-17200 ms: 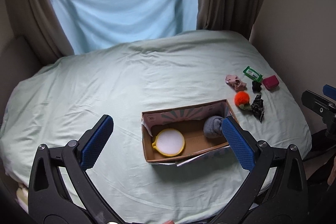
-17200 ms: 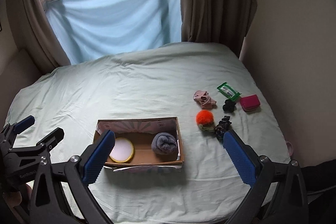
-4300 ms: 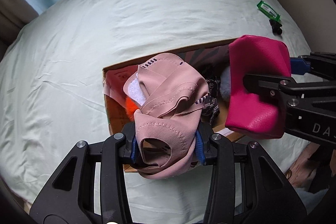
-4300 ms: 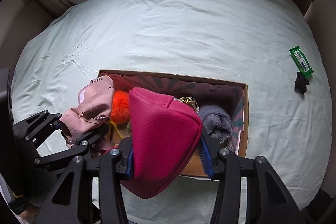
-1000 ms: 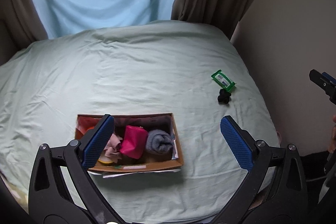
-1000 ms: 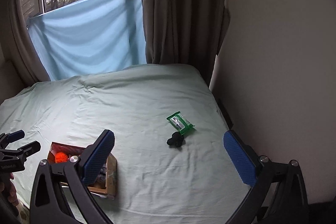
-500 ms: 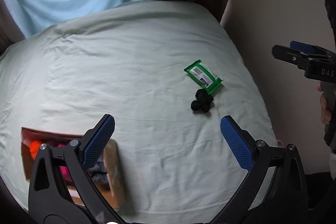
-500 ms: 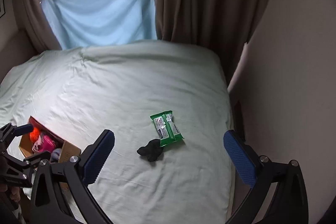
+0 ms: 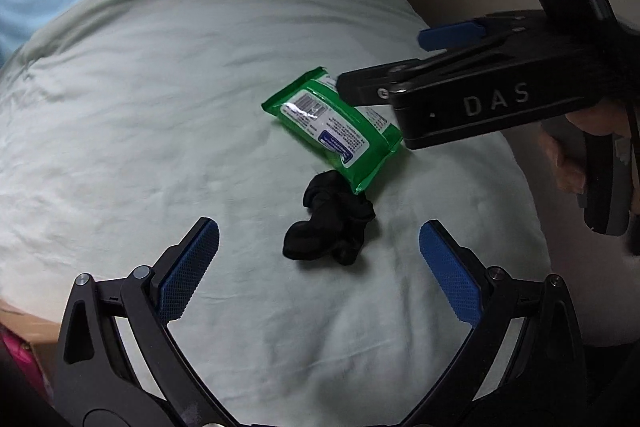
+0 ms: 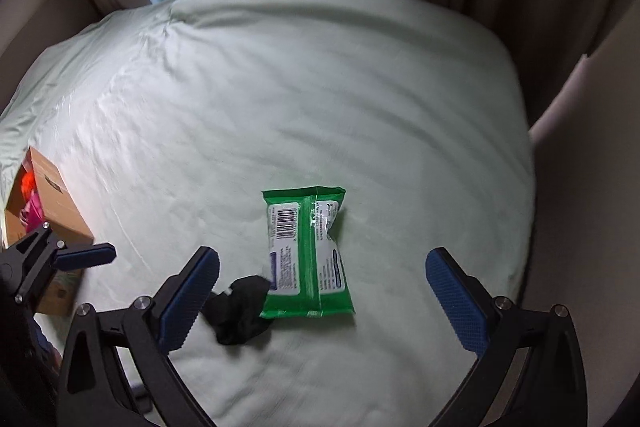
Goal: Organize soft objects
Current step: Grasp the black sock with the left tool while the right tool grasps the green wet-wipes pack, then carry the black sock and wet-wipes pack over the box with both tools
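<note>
- Both jaws spread wide, holding nothing.
- My left gripper [image 9: 319, 269] brackets the black sock [image 9: 328, 229] lying on the bed [image 9: 160, 107].
- My right gripper [image 10: 322, 293] hovers over the green wipes packet [image 10: 306, 253], whose long axis points away from me.

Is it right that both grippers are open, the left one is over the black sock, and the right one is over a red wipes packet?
Not quite: the wipes packet is green, not red, as the right wrist view shows. The rest holds: the left gripper is open over the black sock, and the right gripper is open over the packet.
</note>
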`<action>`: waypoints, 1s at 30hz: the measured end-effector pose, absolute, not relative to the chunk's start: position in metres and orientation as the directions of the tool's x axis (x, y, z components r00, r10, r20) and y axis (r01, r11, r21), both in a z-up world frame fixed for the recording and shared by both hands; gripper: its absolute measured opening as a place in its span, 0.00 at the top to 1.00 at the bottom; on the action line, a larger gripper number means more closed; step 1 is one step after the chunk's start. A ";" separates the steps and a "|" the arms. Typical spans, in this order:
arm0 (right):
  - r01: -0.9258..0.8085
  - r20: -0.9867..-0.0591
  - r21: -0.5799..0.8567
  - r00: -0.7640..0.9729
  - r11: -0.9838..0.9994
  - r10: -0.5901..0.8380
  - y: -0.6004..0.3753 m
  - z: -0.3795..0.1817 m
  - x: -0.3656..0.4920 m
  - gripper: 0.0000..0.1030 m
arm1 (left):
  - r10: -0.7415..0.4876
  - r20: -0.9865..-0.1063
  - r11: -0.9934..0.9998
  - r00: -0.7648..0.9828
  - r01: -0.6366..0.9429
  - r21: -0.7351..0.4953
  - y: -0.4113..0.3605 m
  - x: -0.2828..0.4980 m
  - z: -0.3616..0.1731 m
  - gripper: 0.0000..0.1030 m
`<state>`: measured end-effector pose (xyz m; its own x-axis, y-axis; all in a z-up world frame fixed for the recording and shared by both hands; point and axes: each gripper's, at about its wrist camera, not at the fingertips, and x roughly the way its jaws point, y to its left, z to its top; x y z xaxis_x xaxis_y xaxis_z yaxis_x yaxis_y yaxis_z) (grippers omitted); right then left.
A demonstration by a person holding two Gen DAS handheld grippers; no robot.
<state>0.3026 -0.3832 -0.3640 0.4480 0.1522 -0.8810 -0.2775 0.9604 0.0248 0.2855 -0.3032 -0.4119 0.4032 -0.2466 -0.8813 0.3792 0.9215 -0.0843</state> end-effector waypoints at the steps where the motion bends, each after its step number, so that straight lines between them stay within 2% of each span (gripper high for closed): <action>1: -0.297 -0.884 0.028 0.438 0.954 0.163 -0.382 -0.376 0.308 0.06 | -0.241 -0.882 0.919 0.404 0.387 -0.074 -0.308 0.288 -0.421 0.06; 3: -0.320 -0.892 0.030 0.420 0.947 0.170 -0.381 -0.393 0.317 0.12 | -0.232 -0.885 0.913 0.403 0.405 -0.055 -0.318 0.291 -0.440 0.10; 9: -0.361 -0.894 0.060 0.395 0.931 0.211 -0.376 -0.428 0.330 0.18 | -0.198 -0.896 0.891 0.397 0.455 0.005 -0.340 0.298 -0.477 0.29; 11: -0.371 -0.897 0.066 0.385 0.926 0.218 -0.375 -0.436 0.333 0.29 | -0.195 -0.901 0.889 0.387 0.457 0.004 -0.342 0.300 -0.486 0.41; 13: -0.373 -0.893 0.088 0.382 0.924 0.239 -0.376 -0.440 0.335 0.30 | -0.198 -0.896 0.889 0.397 0.458 0.006 -0.341 0.301 -0.488 0.44; 14: -0.375 -0.890 0.091 0.386 0.923 0.244 -0.376 -0.441 0.335 0.33 | -0.197 -0.896 0.888 0.398 0.459 0.009 -0.342 0.302 -0.488 0.48; 15: -0.380 -0.888 0.095 0.385 0.920 0.251 -0.376 -0.441 0.335 0.39 | -0.199 -0.896 0.887 0.397 0.461 0.007 -0.342 0.303 -0.488 0.52; 17: -0.395 -0.885 0.112 0.378 0.912 0.272 -0.376 -0.441 0.335 0.50 | -0.211 -0.896 0.884 0.390 0.467 -0.005 -0.342 0.306 -0.488 0.66; 18: -0.402 -0.883 0.123 0.374 0.907 0.285 -0.375 -0.441 0.335 0.56 | -0.214 -0.897 0.884 0.388 0.468 -0.008 -0.341 0.307 -0.487 0.69; 19: -0.407 -0.883 0.123 0.372 0.905 0.287 -0.374 -0.441 0.336 0.57 | -0.215 -0.897 0.883 0.386 0.469 -0.010 -0.340 0.308 -0.487 0.73; 23: -0.412 -0.880 0.123 0.375 0.903 0.291 -0.374 -0.440 0.340 0.64 | -0.216 -0.899 0.884 0.381 0.468 -0.014 -0.337 0.313 -0.486 0.81; 30: -0.385 -0.865 0.127 0.407 0.914 0.292 -0.381 -0.428 0.335 0.67 | -0.224 -0.899 0.890 0.376 0.455 -0.032 -0.332 0.314 -0.479 0.83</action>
